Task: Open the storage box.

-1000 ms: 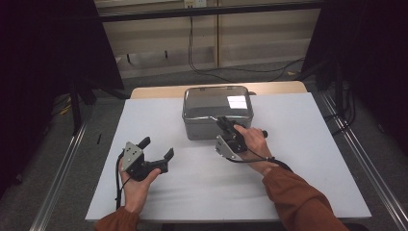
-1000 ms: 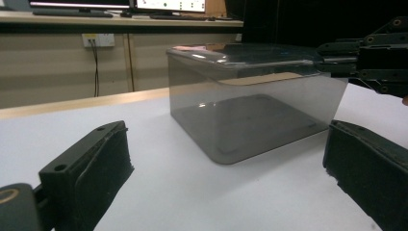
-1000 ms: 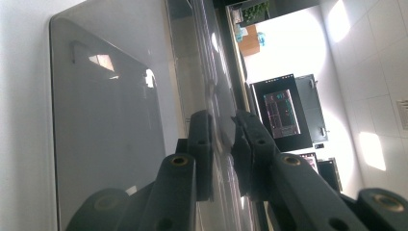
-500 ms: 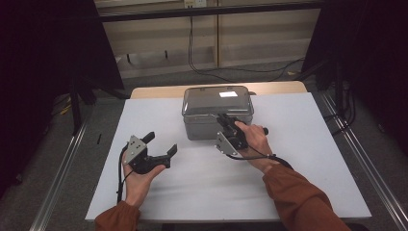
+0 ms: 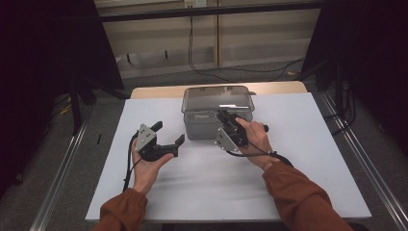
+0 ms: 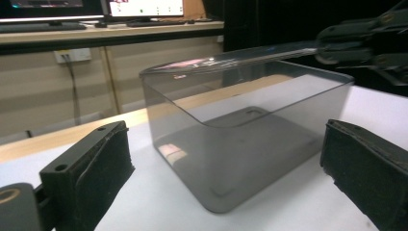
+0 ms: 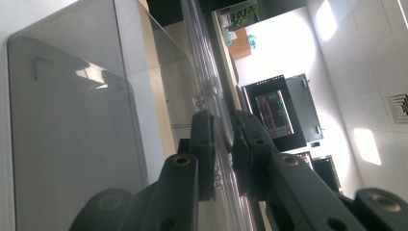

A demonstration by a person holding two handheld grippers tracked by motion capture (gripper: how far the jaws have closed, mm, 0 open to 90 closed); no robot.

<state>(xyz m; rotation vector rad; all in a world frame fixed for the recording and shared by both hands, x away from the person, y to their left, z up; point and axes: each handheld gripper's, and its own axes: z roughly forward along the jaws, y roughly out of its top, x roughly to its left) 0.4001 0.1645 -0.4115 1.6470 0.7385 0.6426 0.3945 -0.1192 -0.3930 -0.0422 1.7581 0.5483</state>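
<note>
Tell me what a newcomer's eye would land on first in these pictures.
First, the clear smoky plastic box standing at the far middle of the white table. Its thin transparent lid is pinched at the near edge by the right gripper, tilted so one side sits above the rim. The left gripper hangs to the box's left with jaws wide open, aimed at the box and apart from it.

1. The tabletop [image 5: 298, 183] is covered by a white sheet, with a strip of bare wood showing along its far edge.
2. A clear grey plastic box [image 5: 207, 126] stands directly on it, near the far middle.
</note>
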